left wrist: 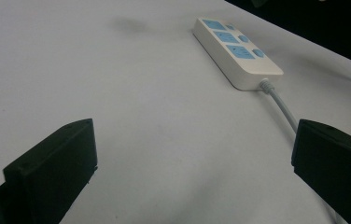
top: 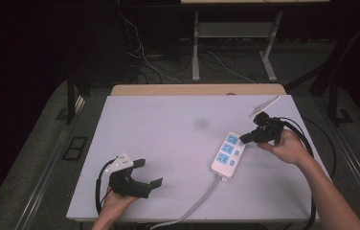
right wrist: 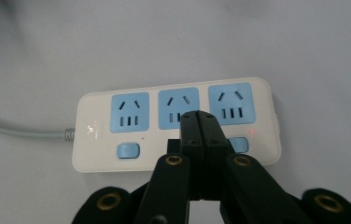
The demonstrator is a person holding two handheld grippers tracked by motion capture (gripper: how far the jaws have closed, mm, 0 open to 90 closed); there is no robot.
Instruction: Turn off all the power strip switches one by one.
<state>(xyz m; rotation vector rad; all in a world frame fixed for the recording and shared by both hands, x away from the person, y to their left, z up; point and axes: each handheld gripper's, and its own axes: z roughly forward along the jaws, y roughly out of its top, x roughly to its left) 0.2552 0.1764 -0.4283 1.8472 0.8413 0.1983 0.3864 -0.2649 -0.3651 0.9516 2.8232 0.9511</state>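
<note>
Seemingly aiming to press a switch, you hold your right gripper [right wrist: 197, 122] with jaws pinched together, empty, over the power strip's [top: 227, 154] middle switch on the table's [top: 168, 139] right side; your left gripper [top: 140, 176] rests wide apart, idle.

Dark room; grey floor [top: 39, 143], loose cables [top: 142, 57], white desk legs [top: 196, 48] behind table [top: 168, 124].
</note>
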